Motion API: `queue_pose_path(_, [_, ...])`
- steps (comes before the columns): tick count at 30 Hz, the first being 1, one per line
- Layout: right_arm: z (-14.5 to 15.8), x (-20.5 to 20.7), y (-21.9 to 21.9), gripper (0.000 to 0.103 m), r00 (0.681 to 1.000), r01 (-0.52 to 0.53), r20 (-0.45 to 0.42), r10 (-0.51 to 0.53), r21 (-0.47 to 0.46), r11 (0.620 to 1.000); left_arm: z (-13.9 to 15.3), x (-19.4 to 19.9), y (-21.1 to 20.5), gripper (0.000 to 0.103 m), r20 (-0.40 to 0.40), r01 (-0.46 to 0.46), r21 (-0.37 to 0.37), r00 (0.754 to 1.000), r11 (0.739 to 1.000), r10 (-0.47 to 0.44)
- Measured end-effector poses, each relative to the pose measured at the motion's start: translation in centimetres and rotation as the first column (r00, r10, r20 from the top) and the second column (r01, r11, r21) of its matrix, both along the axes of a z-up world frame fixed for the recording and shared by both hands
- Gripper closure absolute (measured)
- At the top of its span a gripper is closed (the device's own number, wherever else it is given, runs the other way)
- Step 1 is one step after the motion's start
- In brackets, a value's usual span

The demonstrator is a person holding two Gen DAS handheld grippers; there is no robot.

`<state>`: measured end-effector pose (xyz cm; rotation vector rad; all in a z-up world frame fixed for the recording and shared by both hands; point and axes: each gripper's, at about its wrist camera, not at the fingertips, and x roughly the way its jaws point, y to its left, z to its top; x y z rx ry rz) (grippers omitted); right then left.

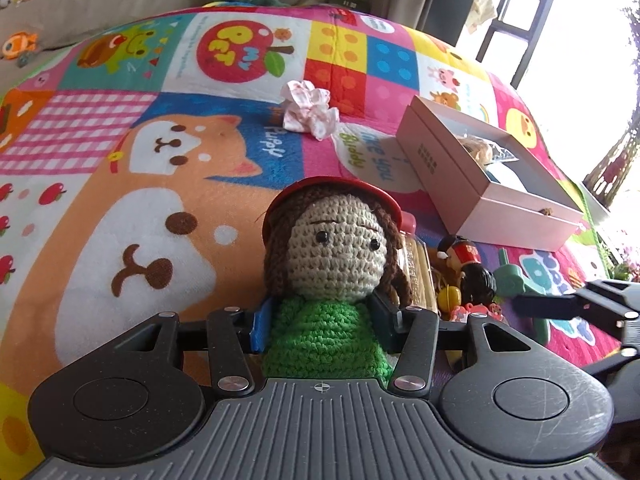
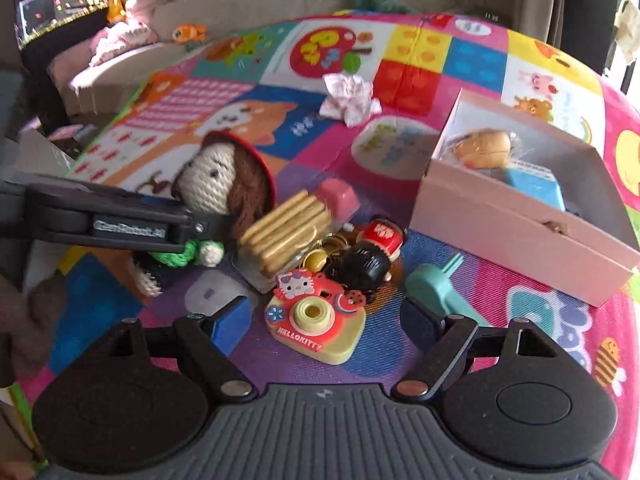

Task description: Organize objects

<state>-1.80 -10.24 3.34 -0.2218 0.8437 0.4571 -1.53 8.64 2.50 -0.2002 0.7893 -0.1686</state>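
My left gripper [image 1: 322, 320] is shut on the green body of a crochet doll [image 1: 336, 248] with brown hair and a red cap, held upright above the mat. In the right wrist view the same doll [image 2: 216, 176] hangs at the left. My right gripper [image 2: 326, 316] is open low over the mat, and a Hello Kitty toy camera [image 2: 316, 320] lies between its fingers with a gap on both sides. Behind the camera lie a biscuit jar with a pink lid [image 2: 288, 224], a small black-haired figure in a red hat [image 2: 364, 264] and a teal toy [image 2: 432, 284].
An open pink box [image 2: 520, 240] with a few items inside stands to the right on the colourful play mat [image 1: 120, 200]. A pink-and-white scrunchie [image 1: 308, 110] lies further back. A sofa with small toys borders the mat's far edge.
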Motion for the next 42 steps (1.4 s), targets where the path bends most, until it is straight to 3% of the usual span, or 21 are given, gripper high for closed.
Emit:
queue_pose_path(2, [-0.4,0.3,0.3,0.041,0.999,0.003,-0.034,-0.003,-0.008,1.000,0.0,0.0,0.1,0.048,0.002,-0.001,-0.005,1.000,1.000,0.001])
queue_pose_path(4, [-0.3,0.3,0.2,0.045,0.999,-0.007,-0.037,0.007,-0.010,1.000,0.0,0.0,0.1,0.048,0.001,-0.001,-0.010,1.000,1.000,0.001])
queue_pose_path(8, [0.9,-0.4,-0.8,0.045,0.999,-0.032,-0.009,0.032,-0.017,0.999,0.0,0.0,0.1,0.048,0.001,-0.001,-0.010,1.000,1.000,0.001])
queue_pose_path(12, [4.4,-1.5,-3.3,0.045,0.997,-0.028,0.079,0.027,0.016,0.999,0.2,-0.3,-0.1,0.049,0.003,-0.003,0.003,1.000,1.000,0.003])
queue_pose_path(16, [7.6,-2.2,-6.7,0.045,0.981,0.054,0.186,-0.062,0.046,0.997,0.6,-1.4,-0.6,0.051,0.000,0.010,0.019,1.000,1.000,-0.010])
queue_pose_path(19, [8.9,-2.8,-9.5,0.045,0.961,0.123,0.240,-0.139,0.082,0.989,1.2,-2.6,-0.7,0.051,-0.012,0.040,-0.009,0.999,0.999,-0.041])
queue_pose_path(24, [9.1,-3.3,-14.4,0.045,0.933,0.215,0.255,-0.252,0.164,0.963,4.9,-2.4,-2.0,0.052,0.023,0.087,-0.041,0.996,0.995,-0.086])
queue_pose_path(27, [8.4,-3.2,-16.8,0.045,0.923,0.256,0.238,-0.303,0.207,0.944,7.8,-0.2,-4.5,0.052,0.065,0.140,-0.043,0.988,0.989,-0.137])
queue_pose_path(30, [7.3,-3.0,-18.6,0.045,0.914,0.284,0.224,-0.338,0.241,0.928,9.8,3.3,-7.9,0.052,0.083,0.193,-0.091,0.979,0.977,-0.186])
queue_pose_path(32, [6.8,-3.0,-19.8,0.058,0.908,0.301,0.214,-0.361,0.266,0.916,10.4,6.2,-10.9,0.052,0.090,0.218,-0.144,0.974,0.965,-0.206])
queue_pose_path(33, [6.7,-2.8,-20.3,0.059,0.905,0.310,0.206,-0.373,0.282,0.908,10.4,7.7,-12.5,0.052,0.092,0.228,-0.170,0.972,0.959,-0.215])
queue_pose_path(38, [6.0,-2.6,-22.2,0.059,0.892,0.336,0.189,-0.410,0.331,0.882,7.5,14.9,-20.1,0.051,0.071,0.202,-0.244,0.979,0.949,-0.190])
queue_pose_path(42, [4.5,-2.6,-22.7,0.058,0.909,0.330,0.161,-0.384,0.282,0.901,3.0,17.6,-23.1,0.049,-0.039,0.150,-0.219,0.986,0.964,-0.162])
